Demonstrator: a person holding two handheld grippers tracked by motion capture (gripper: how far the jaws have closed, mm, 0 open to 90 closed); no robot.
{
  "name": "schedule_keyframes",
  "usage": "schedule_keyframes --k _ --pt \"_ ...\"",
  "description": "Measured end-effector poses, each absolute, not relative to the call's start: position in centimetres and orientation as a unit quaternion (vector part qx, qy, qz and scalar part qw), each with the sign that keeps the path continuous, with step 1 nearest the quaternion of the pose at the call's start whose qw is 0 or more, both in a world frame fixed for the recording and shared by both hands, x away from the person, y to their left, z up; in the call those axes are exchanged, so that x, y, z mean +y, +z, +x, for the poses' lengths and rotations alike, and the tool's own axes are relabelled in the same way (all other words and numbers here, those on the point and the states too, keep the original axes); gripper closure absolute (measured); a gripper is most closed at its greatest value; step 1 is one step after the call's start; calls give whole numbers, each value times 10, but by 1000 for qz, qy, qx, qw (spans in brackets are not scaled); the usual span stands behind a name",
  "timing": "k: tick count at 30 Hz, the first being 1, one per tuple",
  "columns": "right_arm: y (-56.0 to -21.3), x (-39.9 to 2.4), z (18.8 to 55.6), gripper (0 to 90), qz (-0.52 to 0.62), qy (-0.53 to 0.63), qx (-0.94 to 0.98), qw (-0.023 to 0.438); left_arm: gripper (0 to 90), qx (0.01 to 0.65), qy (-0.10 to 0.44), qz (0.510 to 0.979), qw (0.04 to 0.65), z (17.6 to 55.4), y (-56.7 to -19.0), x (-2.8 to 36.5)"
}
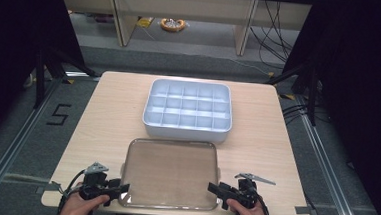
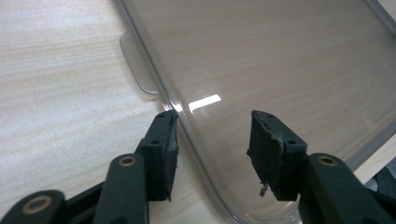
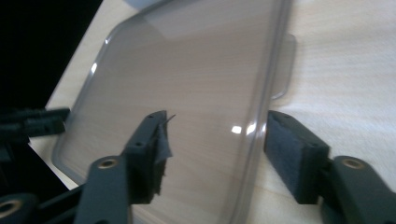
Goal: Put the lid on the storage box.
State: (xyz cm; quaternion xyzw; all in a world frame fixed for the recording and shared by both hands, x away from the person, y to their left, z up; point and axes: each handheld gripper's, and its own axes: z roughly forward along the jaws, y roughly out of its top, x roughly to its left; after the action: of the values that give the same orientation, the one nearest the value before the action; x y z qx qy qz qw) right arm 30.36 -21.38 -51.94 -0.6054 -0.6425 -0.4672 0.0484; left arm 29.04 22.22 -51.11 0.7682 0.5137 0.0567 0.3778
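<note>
We hold the left tool (image 1: 123, 188) at the near left corner of the clear lid (image 1: 170, 172); in the left gripper view its jaws stand apart astride the lid's rim, one pad outside on the table (image 1: 102, 117), one over the lid, neither pressing. The right tool (image 1: 213, 188) sits at the near right edge, jaws likewise parted across the rim (image 3: 261, 126), not clamped. The lid lies flat at the table's near edge, small tabs on both sides. Just beyond it, the white compartment tray (image 1: 188, 111). Floor at left bears a taped "5" (image 1: 59, 114).
</note>
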Motion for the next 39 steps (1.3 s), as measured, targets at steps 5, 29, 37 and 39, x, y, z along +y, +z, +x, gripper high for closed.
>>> schedule_keyframes --k 5,29,37,39 --pt "-527 -223 300 576 -604 -478 -635 48 497 514 56 766 382 289 -511 222" --pt "-515 -228 288 689 -554 -507 -659 41 416 495 40 776 390 288 -512 224" --pt "-492 -225 279 679 -504 -538 -675 15 321 519 24 752 405 292 -513 223" --pt "-491 -225 280 680 -480 -542 -690 -6 308 535 21 738 412 293 -513 222"
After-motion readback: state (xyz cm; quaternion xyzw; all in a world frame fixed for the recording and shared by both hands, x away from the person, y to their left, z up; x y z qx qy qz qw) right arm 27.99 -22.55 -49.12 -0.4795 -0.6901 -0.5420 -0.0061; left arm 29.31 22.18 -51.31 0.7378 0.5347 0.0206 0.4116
